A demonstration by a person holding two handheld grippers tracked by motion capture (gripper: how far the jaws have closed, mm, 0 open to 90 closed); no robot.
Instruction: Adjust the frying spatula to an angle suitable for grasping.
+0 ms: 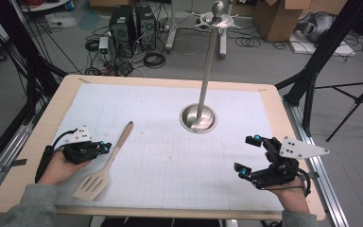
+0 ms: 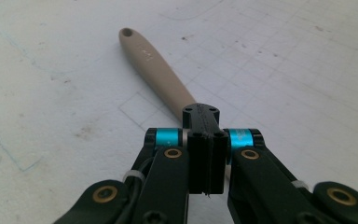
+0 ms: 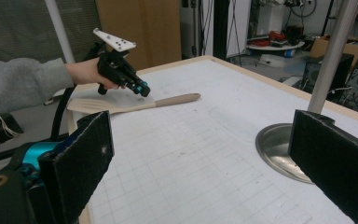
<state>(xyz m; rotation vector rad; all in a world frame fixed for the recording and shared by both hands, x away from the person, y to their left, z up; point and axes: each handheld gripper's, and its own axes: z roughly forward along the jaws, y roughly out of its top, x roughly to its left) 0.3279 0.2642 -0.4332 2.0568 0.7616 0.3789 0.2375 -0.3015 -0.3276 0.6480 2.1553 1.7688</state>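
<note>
At the near edge of the bench (image 1: 38, 142), two grey-sleeved forearms come in, each hand carrying a claw. The left claw (image 1: 105, 147) sits low at the near left, its jaws pressed flat together with no gap between the pads, and nothing is caught between them; in the left gripper view the closed jaws hover right over the handle of the wooden spatula (image 1: 105, 166), at about the handle's middle, but whether the tips actually touch the wood cannot be told. The spatula lies flat on the white gridded mat (image 1: 170, 156), its slotted blade nearest the person, just beside the left hand (image 1: 59, 168), and its handle running away and to the right, ending in a small hanging hole. At the near right, well apart from the spatula, the right claw (image 1: 246, 153) is spread wide, its two black padded jaws far from each other and holding nothing; in the right gripper view they frame the open mat, with the left claw and spatula seen across the bench. Farther on, past the middle of the mat, stands a metal stand (image 1: 207, 75): a round dished base (image 1: 198, 118) resting on the mat and a slim upright pole rising from it to a pronged top with a ball knob. Beyond the bench, the floor holds computer towers (image 1: 132, 28), coiled cables and cardboard boxes (image 1: 283, 19).
</note>
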